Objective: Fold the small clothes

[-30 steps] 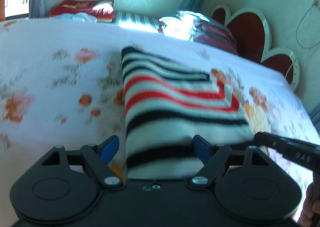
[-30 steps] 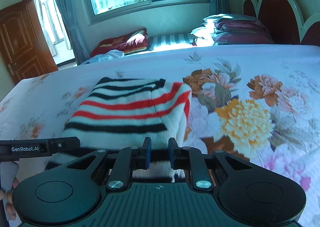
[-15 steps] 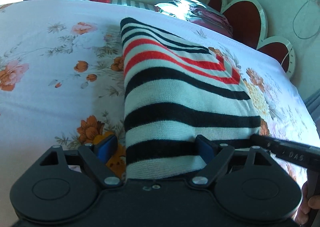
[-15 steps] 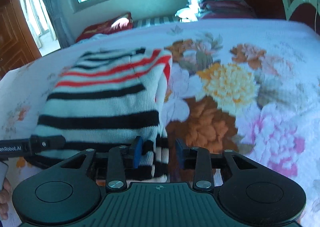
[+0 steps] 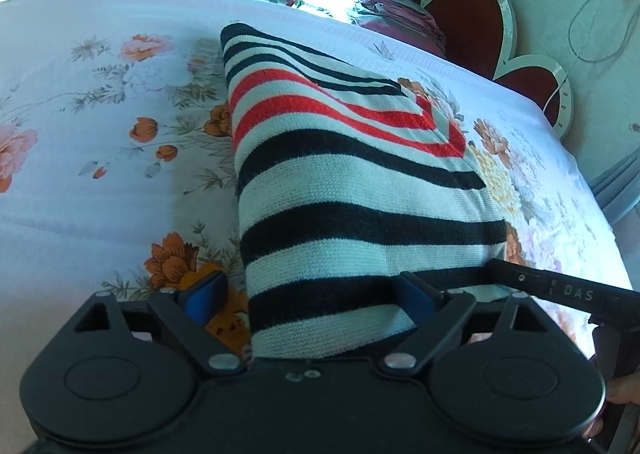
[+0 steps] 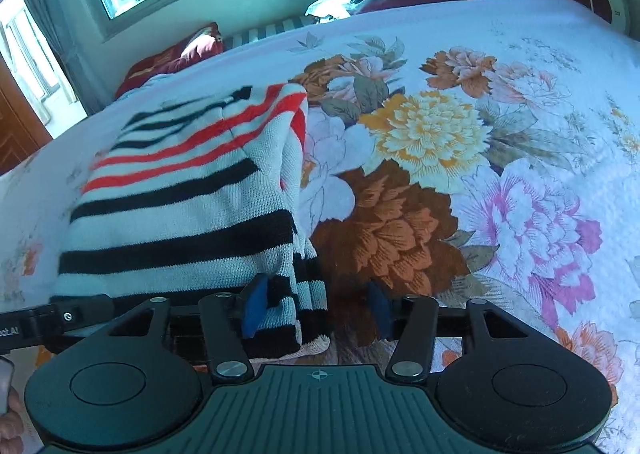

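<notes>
Currently both tools stand open: left tool (image 5: 316, 294) straddles the striped sweater (image 5: 344, 190) hem, right tool (image 6: 314, 308) brackets its corner, positioned for regrasping on the bed (image 6: 520, 102).

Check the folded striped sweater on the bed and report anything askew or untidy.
The striped sweater is folded but not squared: at its right edge, near the open right gripper, lower layers and a striped cuff stick out past the top layer. The open left gripper straddles its near left corner. No damage shows.
</notes>
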Tool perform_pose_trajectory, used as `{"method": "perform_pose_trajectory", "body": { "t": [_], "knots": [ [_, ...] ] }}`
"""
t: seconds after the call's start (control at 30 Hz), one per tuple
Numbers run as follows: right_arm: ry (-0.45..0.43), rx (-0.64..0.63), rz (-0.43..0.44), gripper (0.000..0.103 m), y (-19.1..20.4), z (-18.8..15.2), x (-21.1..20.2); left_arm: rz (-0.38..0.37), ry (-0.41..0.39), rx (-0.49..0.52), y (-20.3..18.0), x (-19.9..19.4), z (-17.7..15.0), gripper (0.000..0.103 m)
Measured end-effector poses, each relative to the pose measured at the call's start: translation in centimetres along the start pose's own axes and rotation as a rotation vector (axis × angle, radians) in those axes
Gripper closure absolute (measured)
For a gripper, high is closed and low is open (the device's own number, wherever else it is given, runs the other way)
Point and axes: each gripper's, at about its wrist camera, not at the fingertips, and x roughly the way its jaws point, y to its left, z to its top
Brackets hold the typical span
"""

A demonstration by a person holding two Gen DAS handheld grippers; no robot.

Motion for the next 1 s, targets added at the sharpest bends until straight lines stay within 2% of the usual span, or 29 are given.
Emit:
{"method": "perform_pose_trajectory", "body": {
  "t": [0.07, 0.13, 0.2, 0.3, 0.47, 0.57, 0.7, 0.8, 0.83, 0.9, 1.0],
  "knots": [
    [-0.012, 0.024, 0.021, 0.049, -0.1, 0.6, -0.9, -0.018, -0.002, -0.023, 0.2, -0.5, 0.4, 0.011],
    [-0.024, 0.039, 0.051, 0.031, 0.0, 1.4, -1.5, -0.026, -0.014, -0.026, 0.1, -1.0, 0.9, 0.01],
    [-0.037, 0.026, 0.075, 0.025, 0.2, 2.4, -1.5, -0.014, -0.035, -0.023, 0.0, -1.3, 1.5, 0.009],
    [-0.034, -0.001, 0.119, 0.025, 0.4, 4.0, -0.3, 0.005, -0.051, -0.047, 0.2, -1.4, 2.7, 0.008],
    [0.004, 0.047, 0.214, 0.025, -0.7, 6.2, 3.1, 0.016, -0.059, -0.086, 1.3, -0.2, 4.8, 0.007],
    [0.035, 0.072, 0.26, 0.025, -1.5, 7.1, 5.0, -0.014, -0.049, -0.126, 2.1, 1.1, 5.8, 0.008],
    [0.093, 0.124, 0.351, 0.023, -2.6, 7.3, 7.5, -0.107, 0.009, -0.165, 2.7, 3.8, 6.2, 0.009],
    [0.078, 0.124, 0.394, 0.024, -2.8, 7.3, 8.0, -0.139, -0.001, -0.153, 2.5, 4.8, 6.1, 0.009],
    [0.075, 0.123, 0.401, 0.027, -2.7, 7.3, 8.1, -0.139, -0.004, -0.147, 2.4, 5.0, 6.1, 0.01],
    [0.096, 0.1, 0.415, 0.05, -2.0, 7.3, 8.6, -0.139, -0.007, -0.142, 2.2, 5.1, 6.1, 0.012],
    [0.086, 0.103, 0.411, 0.061, -1.6, 7.2, 8.4, -0.138, -0.015, -0.159, 2.4, 4.7, 6.0, 0.025]
  ]
}}
